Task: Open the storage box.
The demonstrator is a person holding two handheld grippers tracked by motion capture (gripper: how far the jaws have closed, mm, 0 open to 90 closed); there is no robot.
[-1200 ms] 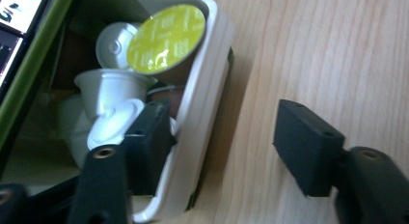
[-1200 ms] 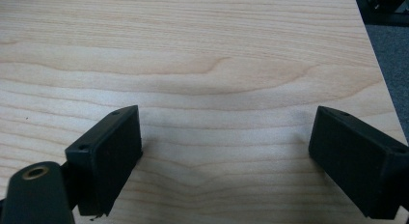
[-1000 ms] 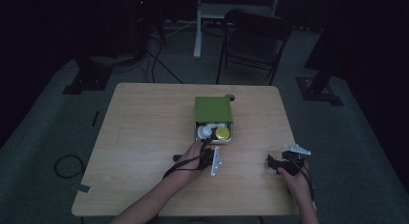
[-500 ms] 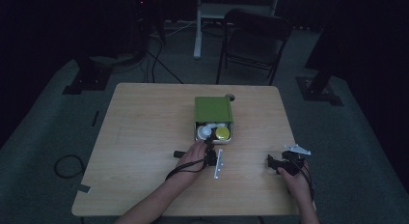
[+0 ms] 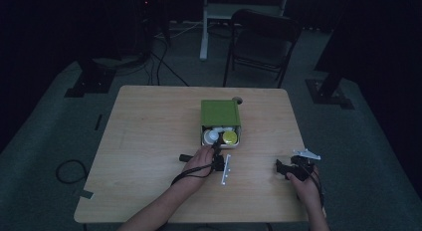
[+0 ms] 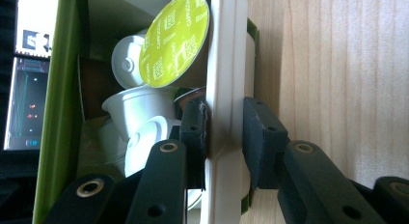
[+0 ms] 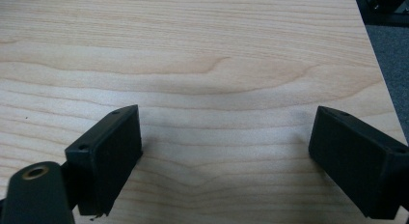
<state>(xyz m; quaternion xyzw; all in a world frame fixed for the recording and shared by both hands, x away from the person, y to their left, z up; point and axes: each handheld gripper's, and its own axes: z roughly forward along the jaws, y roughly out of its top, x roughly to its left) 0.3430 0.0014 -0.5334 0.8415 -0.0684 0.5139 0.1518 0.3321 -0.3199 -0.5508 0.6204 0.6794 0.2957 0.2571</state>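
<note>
Drawer front [image 6: 223, 89], smooth white plastic on the green box [image 5: 220, 113] mid-table, sat clamped in your left gripper [image 6: 225, 137]; foil-lidded capsules [image 6: 173, 38] lay inside. Your right gripper [image 7: 226, 156] gaped over woodgrain.

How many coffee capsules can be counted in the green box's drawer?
4 at least, seen in the left gripper view: a lime-lidded capsule on top, a white capsule beside it, two white capsules lower down. More may lie hidden underneath.
</note>
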